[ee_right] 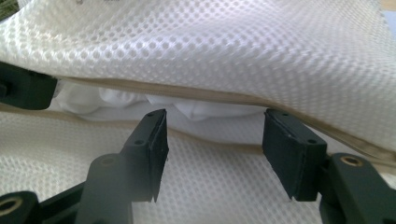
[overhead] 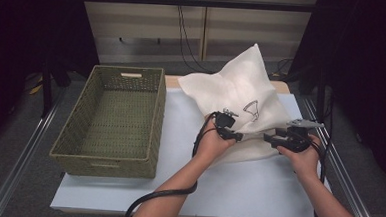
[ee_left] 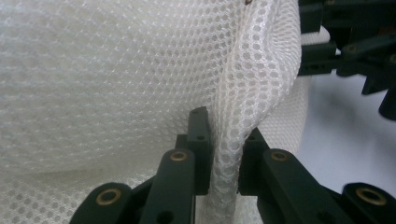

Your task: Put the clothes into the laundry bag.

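Observation:
A white mesh bag (overhead: 242, 88) with a small dark drawing on it lies bunched up on the white table (overhead: 247, 186). My left gripper (overhead: 232, 135) is at the bag's near edge, shut on a fold of the mesh (ee_left: 229, 140) that runs up between its jaws (ee_left: 227, 135). My right gripper (overhead: 272, 139) faces it from the right. Its jaws (ee_right: 215, 140) stand open at the bag's mouth, touching nothing. Inside the mouth lies crumpled white cloth (ee_right: 187, 109), between the upper mesh layer (ee_right: 233, 46) and the lower one.
A green woven basket (overhead: 103, 166) stands on the left of the table, with nothing in it. Bare table top lies in front of the bag. Metal rails run along both sides of the table, and cables hang behind it.

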Available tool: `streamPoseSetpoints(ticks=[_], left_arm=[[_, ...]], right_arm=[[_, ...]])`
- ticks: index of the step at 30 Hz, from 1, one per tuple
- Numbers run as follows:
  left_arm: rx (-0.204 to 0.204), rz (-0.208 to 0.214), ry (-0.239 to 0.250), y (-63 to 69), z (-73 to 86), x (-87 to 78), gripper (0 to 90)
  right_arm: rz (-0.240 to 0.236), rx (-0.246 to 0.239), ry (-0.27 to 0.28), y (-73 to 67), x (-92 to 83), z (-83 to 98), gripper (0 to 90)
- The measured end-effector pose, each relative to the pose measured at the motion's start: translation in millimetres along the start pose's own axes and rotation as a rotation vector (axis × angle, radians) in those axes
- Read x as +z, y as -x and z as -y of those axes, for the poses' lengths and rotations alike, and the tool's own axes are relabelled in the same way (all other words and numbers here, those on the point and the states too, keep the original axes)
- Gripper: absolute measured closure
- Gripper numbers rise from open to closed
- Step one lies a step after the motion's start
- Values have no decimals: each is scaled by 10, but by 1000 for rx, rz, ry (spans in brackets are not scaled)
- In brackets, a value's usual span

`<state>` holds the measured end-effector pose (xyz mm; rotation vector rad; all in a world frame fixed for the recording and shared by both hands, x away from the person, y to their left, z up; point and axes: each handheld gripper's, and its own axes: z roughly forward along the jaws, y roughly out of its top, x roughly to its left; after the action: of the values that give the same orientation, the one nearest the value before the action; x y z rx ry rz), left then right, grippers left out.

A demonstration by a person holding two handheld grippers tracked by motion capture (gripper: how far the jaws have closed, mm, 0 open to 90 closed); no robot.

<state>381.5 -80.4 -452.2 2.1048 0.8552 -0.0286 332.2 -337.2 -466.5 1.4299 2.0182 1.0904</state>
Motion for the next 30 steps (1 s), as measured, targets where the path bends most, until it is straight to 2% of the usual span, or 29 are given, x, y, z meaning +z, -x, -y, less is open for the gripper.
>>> streamPoseSetpoints(ticks=[5,7,11,14,15,17,19,20,23,25,26,27,30], left_arm=[[-9,11,-8,14,119,68,790],[-15,14,6,6,155,78,770],[-7,23,35,6,180,62,683],[-23,37,40,3,179,40,641],[5,49,51,6,182,20,621],[11,60,54,24,194,-10,554],[19,67,58,39,201,-50,527],[15,82,80,42,207,-59,493],[28,94,100,51,219,-99,394],[42,103,84,77,228,-120,348],[62,98,87,97,231,-132,320],[94,90,83,103,232,-144,296],[102,82,74,107,238,-197,254]], right_arm=[[13,15,0,67,-55,54,393],[11,18,4,68,-69,58,386],[12,13,17,61,-88,50,342],[6,12,11,49,-87,39,334],[13,3,16,44,-84,25,323],[8,9,17,41,-90,10,304],[10,7,22,39,-101,-9,295],[10,1,27,43,-111,-15,292],[14,21,39,40,-156,-28,273],[20,19,48,43,-184,-43,265],[26,33,51,40,-201,-52,263],[28,26,57,41,-211,-65,263],[29,9,53,36,-230,-92,258]])
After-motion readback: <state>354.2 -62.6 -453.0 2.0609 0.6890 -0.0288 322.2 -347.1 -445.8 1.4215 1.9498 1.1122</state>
